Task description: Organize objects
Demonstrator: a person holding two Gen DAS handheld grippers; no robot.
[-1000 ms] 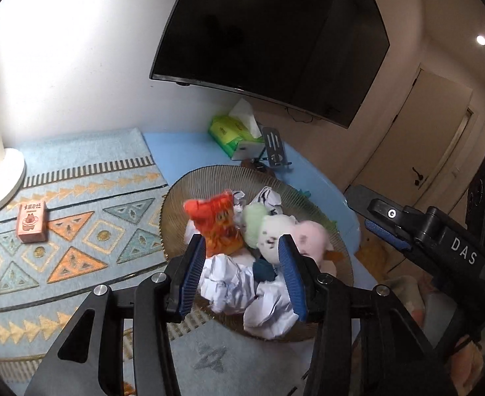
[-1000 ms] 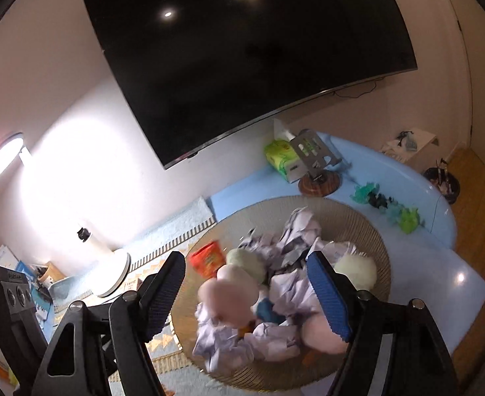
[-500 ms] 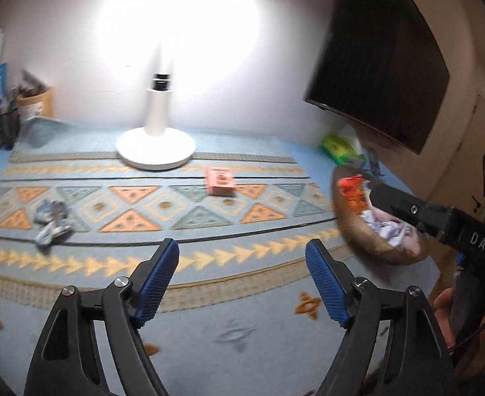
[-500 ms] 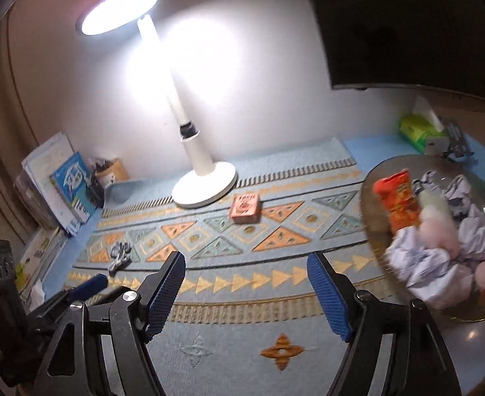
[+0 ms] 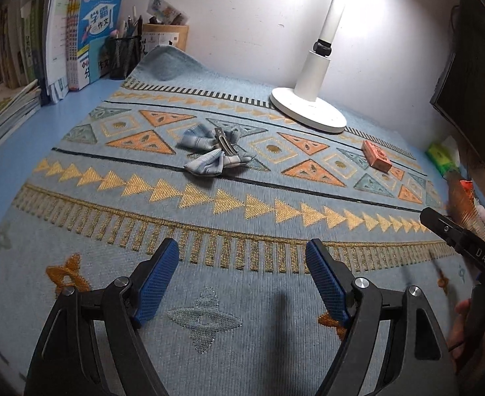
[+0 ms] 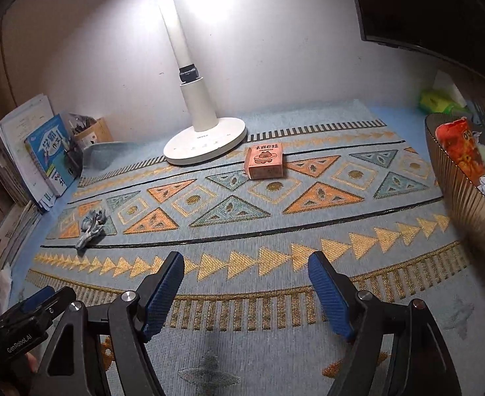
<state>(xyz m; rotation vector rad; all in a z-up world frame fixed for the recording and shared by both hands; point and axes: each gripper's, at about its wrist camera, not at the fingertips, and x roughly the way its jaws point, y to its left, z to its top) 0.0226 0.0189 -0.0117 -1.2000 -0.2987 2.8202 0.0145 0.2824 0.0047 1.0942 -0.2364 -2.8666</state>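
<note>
On my left wrist view, books [image 5: 87, 38] and a mesh pen cup [image 5: 122, 53] stand at upper left on the blue bench [image 5: 8, 151]. My left gripper [image 5: 242, 283] hovers at the lower centre over the patterned mat [image 5: 242, 231], jaws wide with nothing between them. The blue checked hair bow [image 5: 214, 150] with its metal clip lies above them, mid-frame. Right of it stands the white lamp base [image 5: 308, 112], then the pink box [image 5: 376, 155]. At the far right edge the ribbed basket [image 5: 463, 208] shows, partly behind the other tool.

On my right wrist view, the right gripper [image 6: 245, 293] has empty jaws that are opening. The bow sits at mid-left, the box just beside the lamp base, and the basket with its orange snack bag [image 6: 460, 148] at right.
</note>
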